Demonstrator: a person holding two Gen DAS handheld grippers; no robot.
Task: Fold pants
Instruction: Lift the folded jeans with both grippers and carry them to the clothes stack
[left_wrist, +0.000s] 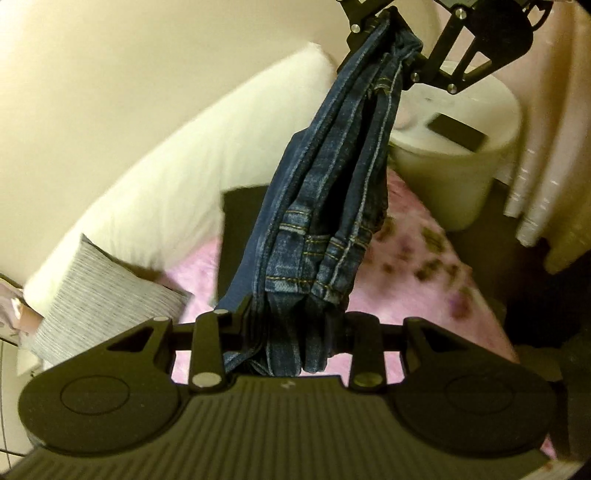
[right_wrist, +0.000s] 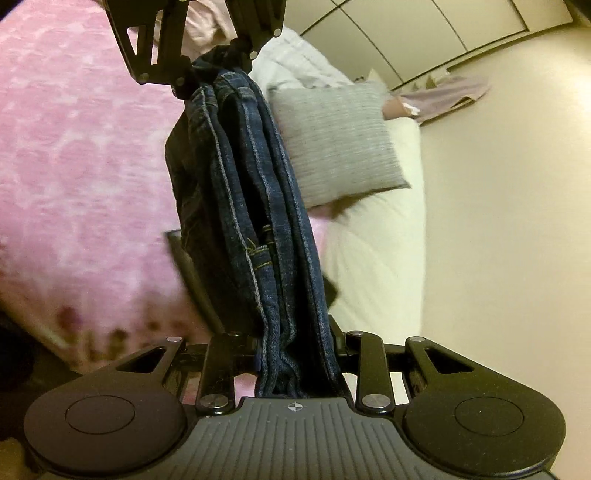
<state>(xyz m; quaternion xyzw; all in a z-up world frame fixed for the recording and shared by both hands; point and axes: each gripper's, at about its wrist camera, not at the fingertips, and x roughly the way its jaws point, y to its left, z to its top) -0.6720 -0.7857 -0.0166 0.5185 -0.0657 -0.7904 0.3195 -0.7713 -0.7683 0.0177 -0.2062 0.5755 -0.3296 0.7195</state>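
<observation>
Two grippers clamp a bunched pair of jeans (left_wrist: 325, 206), stretched between them in the air above a bed with a pink cover (left_wrist: 413, 280). Left gripper (left_wrist: 291, 325) pinches one end of the folded denim, and right gripper (right_wrist: 295, 350) pinches the other. White pillow (left_wrist: 155, 192) and grey striped cushion (right_wrist: 336, 144) lie at the head of the bed, and a round white bin (left_wrist: 454, 177) stands beside it.

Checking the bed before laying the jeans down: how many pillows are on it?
2: a large white pillow along the wall, and a grey striped cushion leaning against it. More may be hidden behind the jeans.
</observation>
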